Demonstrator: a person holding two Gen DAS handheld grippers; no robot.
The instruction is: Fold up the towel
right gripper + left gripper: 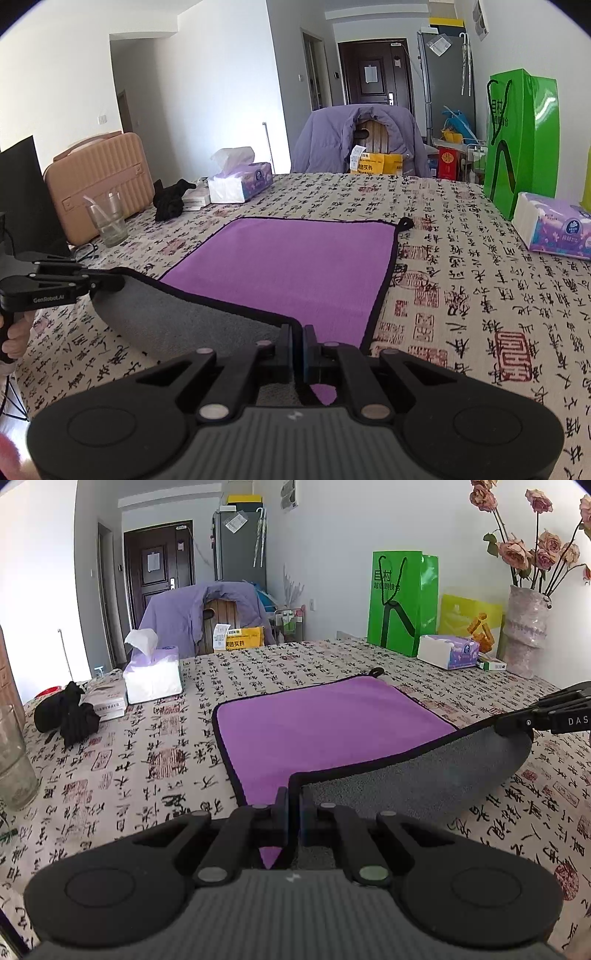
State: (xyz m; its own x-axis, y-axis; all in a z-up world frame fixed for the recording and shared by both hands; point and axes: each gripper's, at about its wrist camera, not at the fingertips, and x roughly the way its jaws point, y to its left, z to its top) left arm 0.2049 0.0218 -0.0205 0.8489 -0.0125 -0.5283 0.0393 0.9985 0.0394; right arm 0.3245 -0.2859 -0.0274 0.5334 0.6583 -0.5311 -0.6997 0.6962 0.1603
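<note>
A purple towel [325, 731] with black trim and a grey underside lies on the patterned tablecloth; it also shows in the right wrist view [295, 273]. Its near edge is lifted off the table and curls over, showing grey [424, 771]. My left gripper [293, 801] is shut on the near left corner of the towel. My right gripper [297, 339] is shut on the near right corner. Each gripper shows in the other's view: the right one at the right edge [517, 727], the left one at the left [110, 282].
The table [147, 760] carries a tissue box [153, 674], black cloth [70, 712] and a glass [14, 764] on the left. A green bag [402, 602], tissue pack [448, 651] and flower vase [524, 635] stand at the right. A jacket-draped chair [360, 136] is behind.
</note>
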